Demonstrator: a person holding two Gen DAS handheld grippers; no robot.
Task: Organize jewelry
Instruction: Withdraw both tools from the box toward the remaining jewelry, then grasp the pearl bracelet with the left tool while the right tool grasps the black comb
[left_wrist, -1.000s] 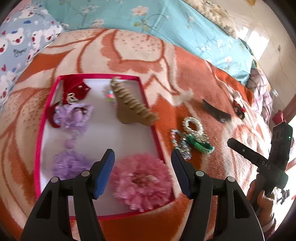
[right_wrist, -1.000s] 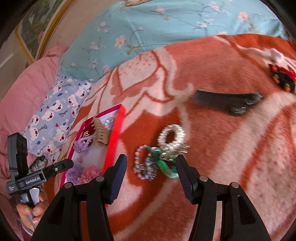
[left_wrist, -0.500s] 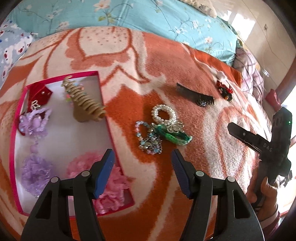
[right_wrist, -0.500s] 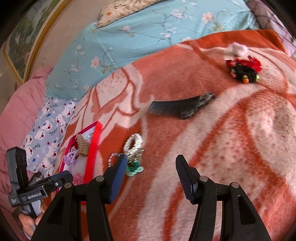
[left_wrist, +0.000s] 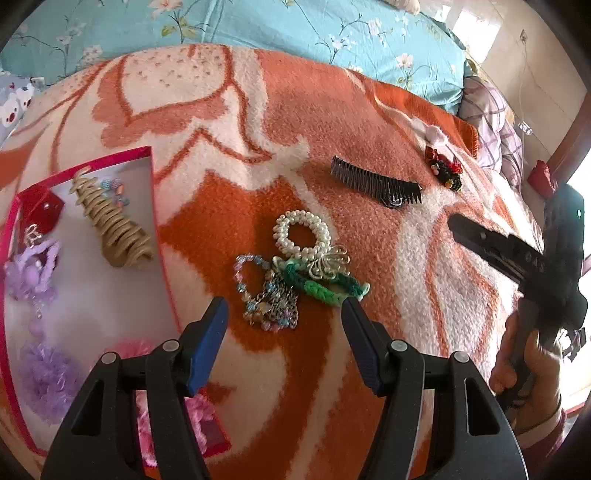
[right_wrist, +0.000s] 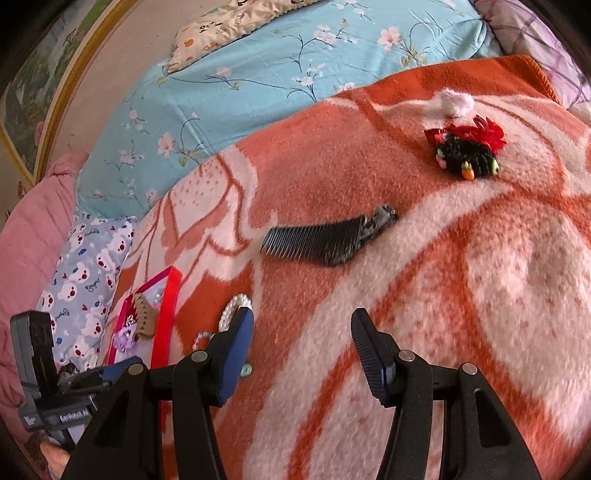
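On the orange blanket lies a heap of jewelry: a pearl scrunchie (left_wrist: 301, 236), a green braided band (left_wrist: 325, 286) and a beaded bracelet (left_wrist: 264, 295). My left gripper (left_wrist: 284, 328) hovers open just short of the bracelet, holding nothing. To the left sits the red-rimmed tray (left_wrist: 157, 218), holding a tan claw clip (left_wrist: 110, 225) and purple flowers (left_wrist: 31, 266). A black comb clip (left_wrist: 376, 182) (right_wrist: 328, 236) and a red-and-black hair tie (left_wrist: 445, 170) (right_wrist: 469, 151) lie farther away. My right gripper (right_wrist: 303, 343) is open and empty above bare blanket, short of the comb clip.
A blue floral quilt (right_wrist: 258, 81) and a bear-print pillow (right_wrist: 88, 266) border the blanket at the back. A white pompom (right_wrist: 456, 103) sits near the hair tie. The other handheld gripper shows at each view's edge, with a hand on it.
Both grippers slid to the right across the bed: the left from over the tray's pink flower to the bracelet heap, the right from the heap toward the comb clip. Jaw openings are unchanged.
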